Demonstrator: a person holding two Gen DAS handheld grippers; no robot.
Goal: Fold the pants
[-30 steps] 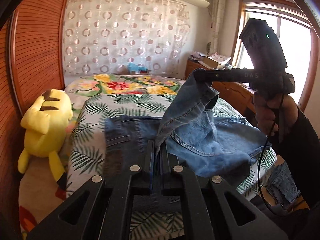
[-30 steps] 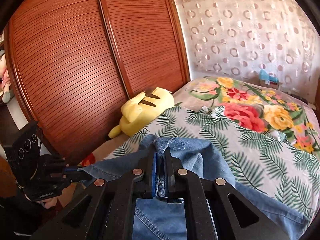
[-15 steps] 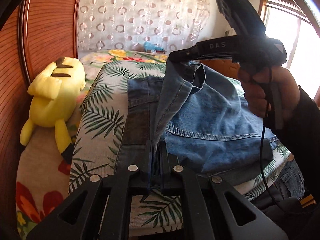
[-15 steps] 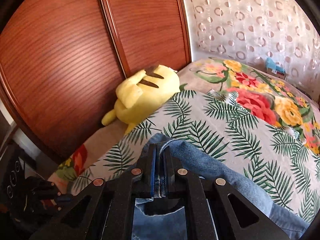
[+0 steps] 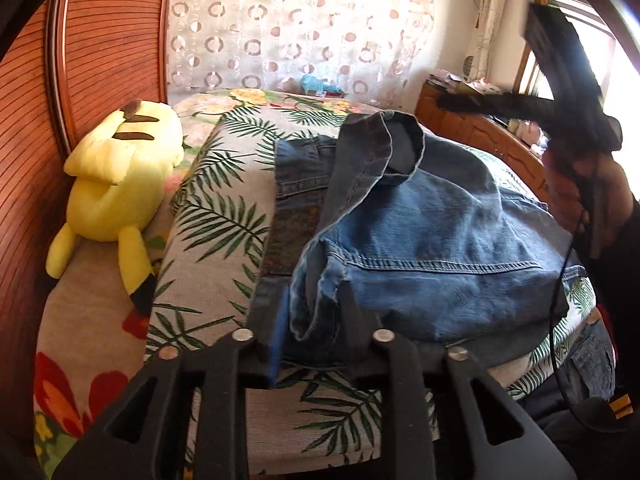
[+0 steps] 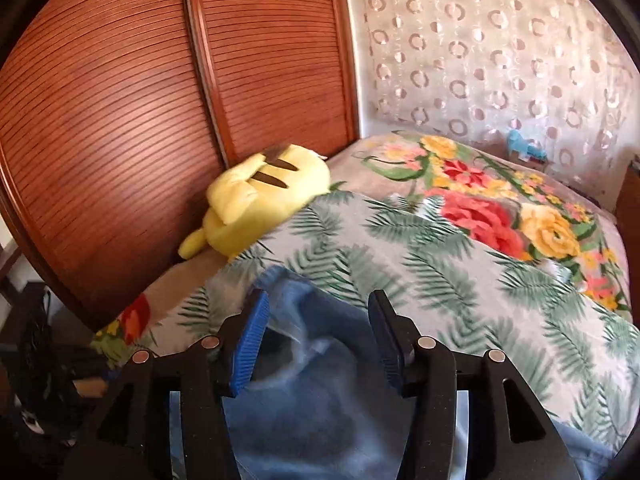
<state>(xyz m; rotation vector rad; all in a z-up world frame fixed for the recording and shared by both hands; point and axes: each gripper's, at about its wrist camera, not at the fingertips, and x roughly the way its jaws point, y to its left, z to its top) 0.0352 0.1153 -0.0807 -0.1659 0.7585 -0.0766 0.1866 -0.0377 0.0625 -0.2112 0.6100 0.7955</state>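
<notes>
Both your left gripper and right gripper gape wide over the pants, folded near the bed's front edge.

Home bedroom, floral-covered bed, yellow plush toy, louvred wooden wardrobe doors, patterned curtain

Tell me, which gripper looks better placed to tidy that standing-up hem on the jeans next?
Probably the right gripper: it hangs open just beside the raised hem. The left gripper, also open, sits at the near edge of the jeans, farther from it.
</notes>
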